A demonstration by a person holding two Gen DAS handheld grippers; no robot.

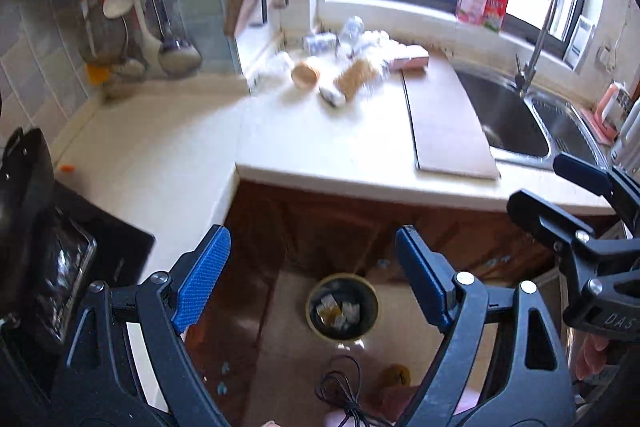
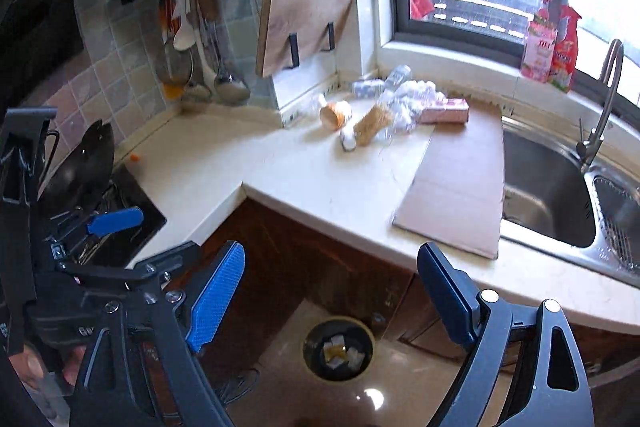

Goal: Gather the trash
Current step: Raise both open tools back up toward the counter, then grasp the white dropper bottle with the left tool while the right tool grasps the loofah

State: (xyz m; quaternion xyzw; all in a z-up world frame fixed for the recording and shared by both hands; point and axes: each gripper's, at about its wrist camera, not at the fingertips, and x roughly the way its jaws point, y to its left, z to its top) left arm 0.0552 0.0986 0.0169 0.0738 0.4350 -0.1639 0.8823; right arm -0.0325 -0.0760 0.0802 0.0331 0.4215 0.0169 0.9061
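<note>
The pale stone tabletop (image 2: 304,183) carries the remaining trash pile (image 2: 376,107) at its back corner: a flat cardboard sheet (image 2: 460,187), crumpled plastic, paper cups. The round bin (image 2: 338,351) on the floor below holds scraps. Both the left claw (image 1: 312,279) and the right claw (image 2: 332,295) gape apart, empty; next, I judge, comes a reach to the pile.

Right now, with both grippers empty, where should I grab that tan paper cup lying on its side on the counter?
Grip the paper cup across its side wall near the middle, coming down from above. It lies tipped over with its open mouth facing the counter's front edge, so the rounded wall is exposed on top. The corn-coloured roll beside it leaves little room on the right.
</note>
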